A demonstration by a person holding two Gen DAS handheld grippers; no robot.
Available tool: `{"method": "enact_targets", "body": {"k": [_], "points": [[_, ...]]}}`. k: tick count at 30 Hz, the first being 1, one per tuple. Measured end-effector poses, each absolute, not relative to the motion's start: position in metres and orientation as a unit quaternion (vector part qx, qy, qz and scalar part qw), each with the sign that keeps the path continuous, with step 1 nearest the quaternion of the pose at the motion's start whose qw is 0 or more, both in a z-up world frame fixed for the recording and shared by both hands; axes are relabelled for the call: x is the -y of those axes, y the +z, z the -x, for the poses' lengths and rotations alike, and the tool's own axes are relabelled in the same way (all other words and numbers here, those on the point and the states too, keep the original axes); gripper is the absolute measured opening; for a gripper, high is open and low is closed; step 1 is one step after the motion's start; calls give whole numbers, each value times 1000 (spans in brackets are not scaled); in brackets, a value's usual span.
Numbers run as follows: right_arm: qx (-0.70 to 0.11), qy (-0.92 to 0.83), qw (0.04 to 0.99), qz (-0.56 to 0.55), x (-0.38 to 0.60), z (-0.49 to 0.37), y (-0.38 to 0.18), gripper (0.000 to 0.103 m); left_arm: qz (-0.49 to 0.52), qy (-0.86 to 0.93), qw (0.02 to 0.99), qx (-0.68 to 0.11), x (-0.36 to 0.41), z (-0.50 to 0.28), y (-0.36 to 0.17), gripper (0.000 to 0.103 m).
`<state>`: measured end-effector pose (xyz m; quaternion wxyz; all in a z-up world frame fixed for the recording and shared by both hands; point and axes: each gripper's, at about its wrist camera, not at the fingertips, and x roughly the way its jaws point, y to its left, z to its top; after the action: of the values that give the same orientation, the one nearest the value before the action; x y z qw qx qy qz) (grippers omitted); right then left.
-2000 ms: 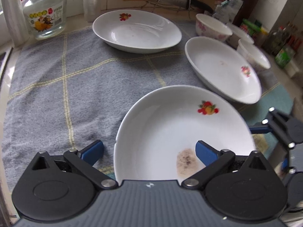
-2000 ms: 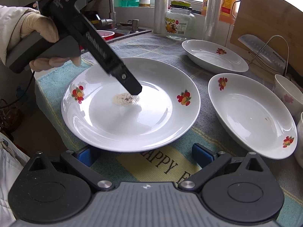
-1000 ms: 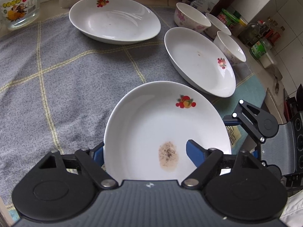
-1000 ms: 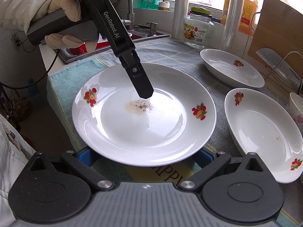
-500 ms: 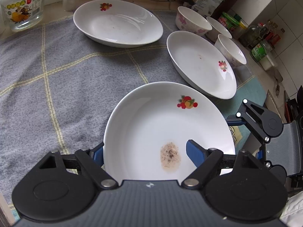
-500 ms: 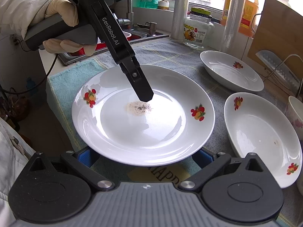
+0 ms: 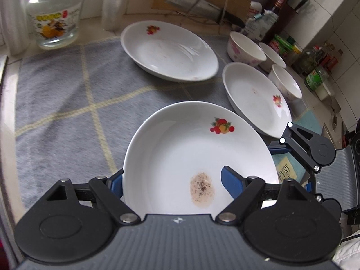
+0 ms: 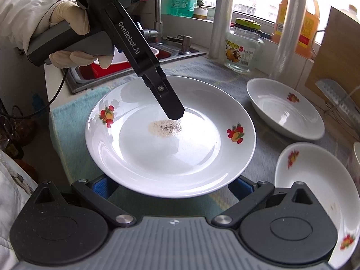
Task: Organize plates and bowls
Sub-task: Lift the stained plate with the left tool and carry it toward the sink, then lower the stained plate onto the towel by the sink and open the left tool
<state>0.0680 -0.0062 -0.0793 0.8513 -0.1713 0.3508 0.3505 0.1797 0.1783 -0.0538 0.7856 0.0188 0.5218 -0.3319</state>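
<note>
The table (image 7: 13,85) carries a grey checked cloth (image 7: 56,103) with a blue towel (image 8: 67,121) at its near edge. Above these a white plate (image 7: 180,148), the one with fruit prints and a brown speckled stain (image 7: 201,187) in its well, sits raised off the cloth. The left gripper (image 7: 173,182) clamps this plate's rim: one blue finger (image 7: 231,184) lies on the inside, the other (image 7: 115,183) under the outside edge. In the right wrist view the same gripper reaches down from a gloved hand (image 8: 67,33), its tip just beside the stain. The right gripper (image 8: 173,187) has its fingers spread wide, both sitting under the near edge of the plate and gripping nothing. Farther along the cloth rest a second plate (image 7: 168,51) and a third plate (image 7: 256,99), each apart from the held one. Three small bowls (image 7: 245,47) stand in a row beside the third plate. A glass jar (image 7: 54,15) stands at the back near a roll of film (image 7: 112,2)
</note>
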Motion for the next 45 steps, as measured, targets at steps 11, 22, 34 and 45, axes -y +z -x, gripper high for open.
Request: {"method": "enact_targets", "body": {"k": [11, 22, 34, 45], "points": [[-346, 359, 848, 180, -31, -109, -81, 103, -15, -322, 797, -510, -217, -212, -53, 84], [-356, 357, 845, 175, -55, -137, -90, 103, -15, -318, 803, -503, -239, -236, -59, 84], [-367, 350, 846, 164, -64, -149, -97, 103, -10, -309, 809, -500, -247, -251, -69, 85], [-370, 343, 845, 176, -71, -146, -97, 103, -20, -297, 827, -477, -250, -245, -71, 86]]}}
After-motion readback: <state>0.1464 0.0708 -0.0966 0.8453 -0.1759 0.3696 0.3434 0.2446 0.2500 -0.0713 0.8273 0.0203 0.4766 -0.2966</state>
